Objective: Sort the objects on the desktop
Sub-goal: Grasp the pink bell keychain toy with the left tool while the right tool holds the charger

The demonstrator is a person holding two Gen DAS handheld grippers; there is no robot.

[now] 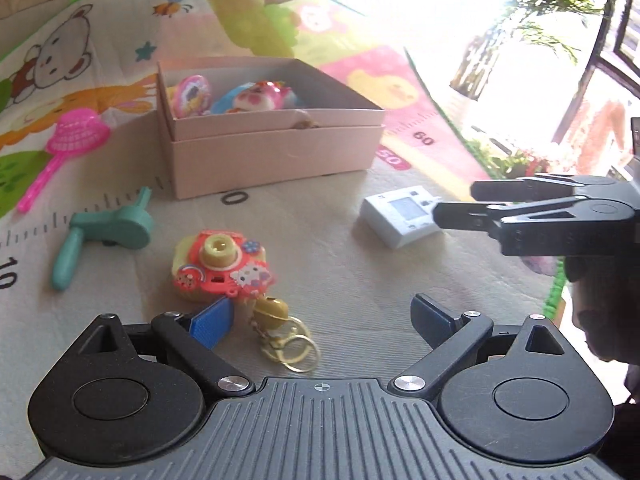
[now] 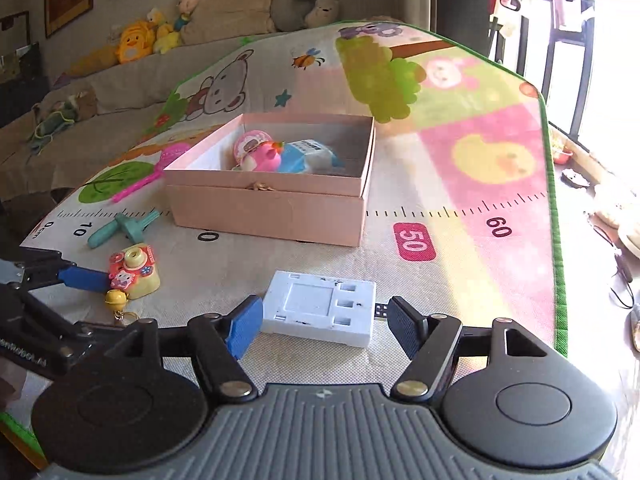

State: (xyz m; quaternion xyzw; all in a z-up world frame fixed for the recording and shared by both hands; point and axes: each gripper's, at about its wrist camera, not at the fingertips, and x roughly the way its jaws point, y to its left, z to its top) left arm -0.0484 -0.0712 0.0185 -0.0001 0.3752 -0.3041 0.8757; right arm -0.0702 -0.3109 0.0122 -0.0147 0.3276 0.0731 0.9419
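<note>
A pink cardboard box sits on the play mat and holds several colourful toys. A red and yellow toy camera keychain lies just ahead of my open left gripper; its left fingertip is close beside the camera. A white square device lies between the fingers of my open right gripper, not squeezed. The right gripper also shows in the left wrist view.
A teal hand tool and a pink toy net scoop lie left of the box. The mat's green edge runs along the right. A sofa with plush toys stands behind.
</note>
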